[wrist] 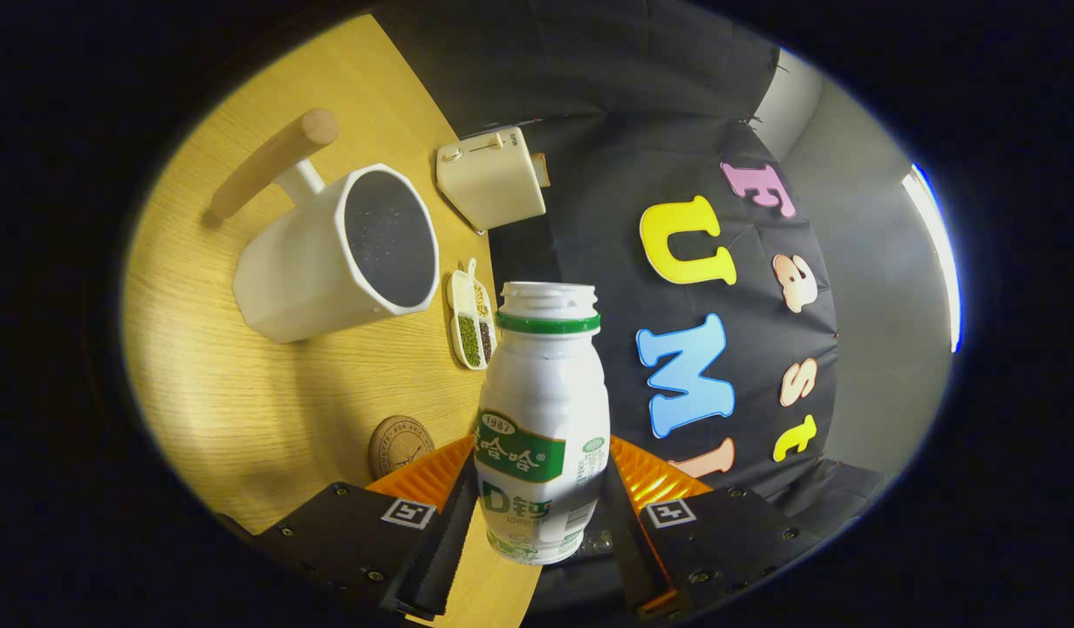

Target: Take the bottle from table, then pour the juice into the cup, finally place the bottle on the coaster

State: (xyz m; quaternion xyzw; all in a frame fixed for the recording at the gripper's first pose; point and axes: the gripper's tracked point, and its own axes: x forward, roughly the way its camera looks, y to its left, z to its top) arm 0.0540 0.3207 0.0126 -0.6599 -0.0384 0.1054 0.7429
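A white plastic bottle (541, 419) with a green neck ring and green label, cap off, sits between my fingers, and my gripper (537, 515) is shut on its lower body. The whole view is rolled, so the wooden table (231, 384) stands tilted beside the bottle. The white cup (327, 262) with a wooden handle and dark inside stands on the table beyond the fingers, its mouth turned towards the bottle's mouth, a short gap apart. The round wooden coaster (400, 445) lies on the table just beside one finger.
A small white divided dish of beans and seeds (469, 321) lies between the cup and the bottle neck. A cream toaster (491, 177) stands at the table's far edge. The table edge runs right behind the bottle, with the booth's black cloth wall past it.
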